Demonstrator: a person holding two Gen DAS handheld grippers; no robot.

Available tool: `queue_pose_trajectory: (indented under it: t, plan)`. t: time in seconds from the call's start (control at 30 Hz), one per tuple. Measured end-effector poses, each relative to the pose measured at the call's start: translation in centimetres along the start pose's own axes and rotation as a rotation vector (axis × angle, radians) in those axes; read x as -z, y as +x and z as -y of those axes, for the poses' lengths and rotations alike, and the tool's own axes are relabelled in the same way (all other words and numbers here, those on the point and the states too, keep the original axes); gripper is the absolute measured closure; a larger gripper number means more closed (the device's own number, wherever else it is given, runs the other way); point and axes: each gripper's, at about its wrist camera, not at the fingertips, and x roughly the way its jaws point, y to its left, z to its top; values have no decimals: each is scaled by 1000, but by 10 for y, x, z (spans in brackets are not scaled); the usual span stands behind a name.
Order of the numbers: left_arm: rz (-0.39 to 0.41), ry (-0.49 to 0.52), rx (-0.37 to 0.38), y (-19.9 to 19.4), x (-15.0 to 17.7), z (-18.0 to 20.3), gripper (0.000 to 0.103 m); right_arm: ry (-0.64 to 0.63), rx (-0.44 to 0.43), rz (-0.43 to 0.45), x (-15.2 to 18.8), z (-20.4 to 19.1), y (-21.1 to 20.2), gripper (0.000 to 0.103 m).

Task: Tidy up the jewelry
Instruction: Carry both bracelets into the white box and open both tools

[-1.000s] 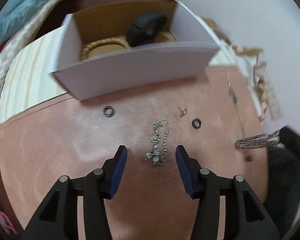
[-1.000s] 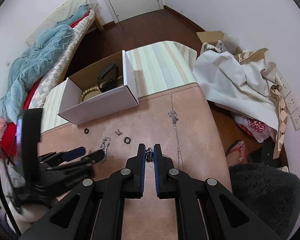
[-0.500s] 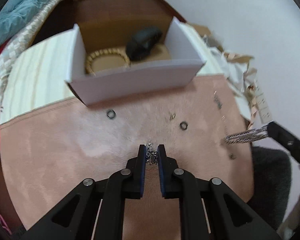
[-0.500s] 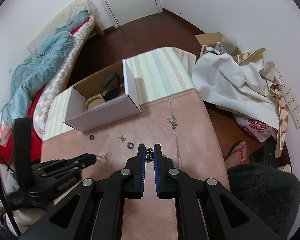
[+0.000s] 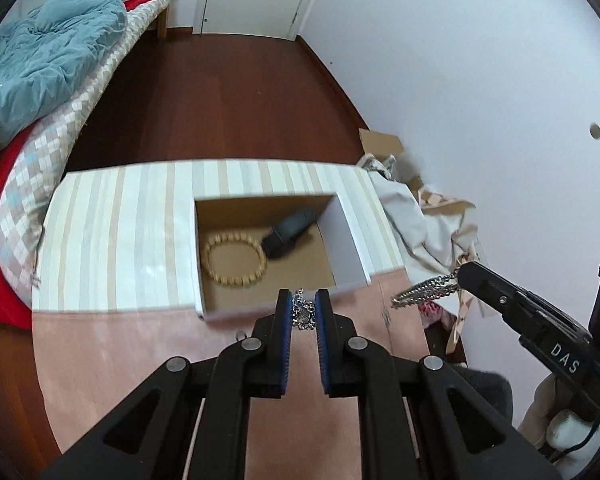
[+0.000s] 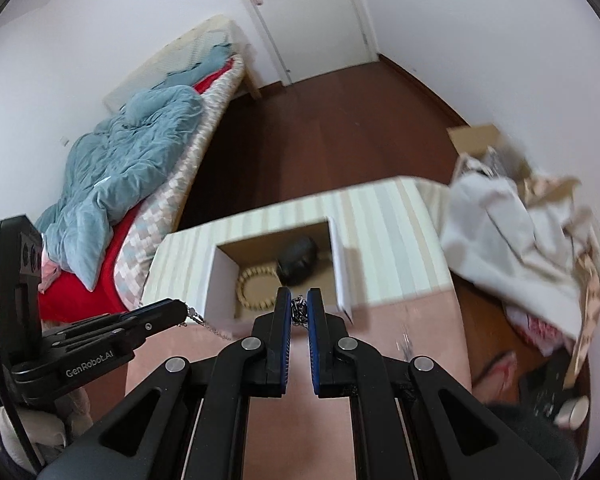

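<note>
On the pink table (image 5: 148,344), both grippers hover near the open box (image 5: 352,240): the left gripper (image 5: 303,312) clenches a silver chain (image 5: 304,314), the right gripper (image 6: 299,312) pinches what looks like a bundled bracelet (image 6: 298,308).

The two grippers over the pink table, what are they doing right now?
A person is tidying jewelry with a handheld gripper in each hand. The left gripper is shut on a silver chain, and the right gripper is shut on a bundle of silver bangles. Both are held up near the open cardboard box, which already holds a beaded bracelet and a dark object.
</note>
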Motion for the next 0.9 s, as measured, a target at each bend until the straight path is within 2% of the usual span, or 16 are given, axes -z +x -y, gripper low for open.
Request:
queue_pose_trajectory:
  t: [0.1,0.27,0.47,0.53,0.67,0.7,0.77,0.83,0.9]
  plan:
    - [0,-22,1,9,-19,-8,95,-32,-12,-19,-20,-10,21,95]
    - [-56,-53,-3,40,-39,-24,95,-24,-28,-108,-40,-11,68,95]
    - [-113,-80,-17,63,-41,-39,94,-17,-7,-219,-42,-5,112,95]
    - [-131,-95,-47,69,-41,-43,93,-20,2,-255,-42,-5,122,94]
    - [-141,-128,-71,72,-39,-49,92,12,-32,-338,-43,-3,137,93]
    - [-134,-131,-81,71,-40,-50,90,14,-38,-340,-43,-3,137,91]
    - [-117,-124,-113,67,-39,-50,73,17,-29,-328,-45,-3,134,65]
    - [-85,-112,-160,62,-39,-50,38,15,-23,-315,-46,-1,129,54]
    - [-44,-94,-217,55,-38,-49,31,-5,15,-297,-45,-2,123,51]
